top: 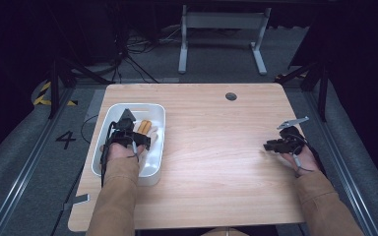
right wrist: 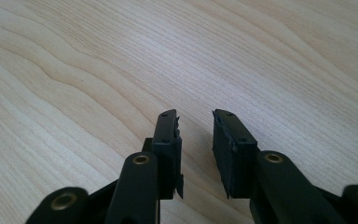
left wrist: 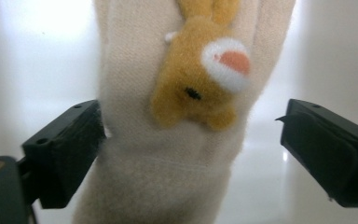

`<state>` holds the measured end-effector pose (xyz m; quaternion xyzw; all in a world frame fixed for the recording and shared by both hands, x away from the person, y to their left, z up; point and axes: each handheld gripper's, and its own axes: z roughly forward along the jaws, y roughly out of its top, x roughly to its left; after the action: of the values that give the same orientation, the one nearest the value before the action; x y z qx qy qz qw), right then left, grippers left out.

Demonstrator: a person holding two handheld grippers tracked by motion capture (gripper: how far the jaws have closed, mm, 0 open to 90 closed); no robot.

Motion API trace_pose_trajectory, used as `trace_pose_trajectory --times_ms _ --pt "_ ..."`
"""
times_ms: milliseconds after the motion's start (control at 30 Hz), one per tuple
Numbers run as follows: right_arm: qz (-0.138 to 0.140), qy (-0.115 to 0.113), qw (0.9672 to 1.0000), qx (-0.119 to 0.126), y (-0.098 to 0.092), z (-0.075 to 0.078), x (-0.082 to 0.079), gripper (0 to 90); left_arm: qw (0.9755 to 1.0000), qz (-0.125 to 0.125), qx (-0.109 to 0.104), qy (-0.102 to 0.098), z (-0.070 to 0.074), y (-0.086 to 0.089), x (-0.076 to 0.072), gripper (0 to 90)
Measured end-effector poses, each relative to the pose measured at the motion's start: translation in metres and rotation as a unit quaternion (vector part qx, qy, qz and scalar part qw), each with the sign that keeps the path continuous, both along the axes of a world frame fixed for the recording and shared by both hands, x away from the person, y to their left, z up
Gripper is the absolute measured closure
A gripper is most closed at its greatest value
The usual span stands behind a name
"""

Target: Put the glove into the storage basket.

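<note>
A cream knitted sock (left wrist: 168, 163) with a yellow plush bunny (left wrist: 200, 88) sewn on it lies in a white tub (top: 128, 107) at the table's left side. In the high view the sock (top: 145, 127) shows as cream and orange just beyond my left gripper (top: 142, 140). My left gripper (left wrist: 191, 149) hangs inside the tub, open wide. The sock lies between its jaws; the left one brushes the fabric and the right one stands well off it. My right gripper (top: 268, 146) rests low over the bare wood at the right. Its jaws (right wrist: 196, 130) are parted by a narrow gap with nothing in it.
The wooden table (top: 211, 147) has a round cable hole (top: 231, 96) near its far edge. Behind the table a white metal frame (top: 221, 29) stands on grey carpet. A painted 4 (top: 65, 139) and yellow-black tape (top: 43, 93) mark the floor at the left.
</note>
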<state>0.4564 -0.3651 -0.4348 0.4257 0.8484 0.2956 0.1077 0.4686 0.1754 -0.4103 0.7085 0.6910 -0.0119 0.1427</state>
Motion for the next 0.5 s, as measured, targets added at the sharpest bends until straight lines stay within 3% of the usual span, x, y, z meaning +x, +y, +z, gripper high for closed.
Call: trace_pose_trajectory --times_ms 100,267,400,500 --pt "-0.001 0.0 1.0 0.001 0.0 0.0 0.0 69.6 1.0 -0.002 0.002 -0.009 0.002 0.003 -0.001 0.1" --pt "0.002 -0.004 1.0 0.004 0.002 0.001 0.003 68.8 0.9995 0.002 -0.005 -0.032 0.011 0.007 -0.006 0.0" --pt "0.008 -0.005 0.9999 0.004 0.007 0.002 0.007 67.9 0.9994 0.01 -0.012 -0.031 0.017 0.011 -0.008 0.0" --pt "0.011 -0.008 0.9999 0.006 0.009 0.001 0.009 67.9 0.9987 0.011 -0.017 -0.046 0.024 0.013 -0.01 0.0"
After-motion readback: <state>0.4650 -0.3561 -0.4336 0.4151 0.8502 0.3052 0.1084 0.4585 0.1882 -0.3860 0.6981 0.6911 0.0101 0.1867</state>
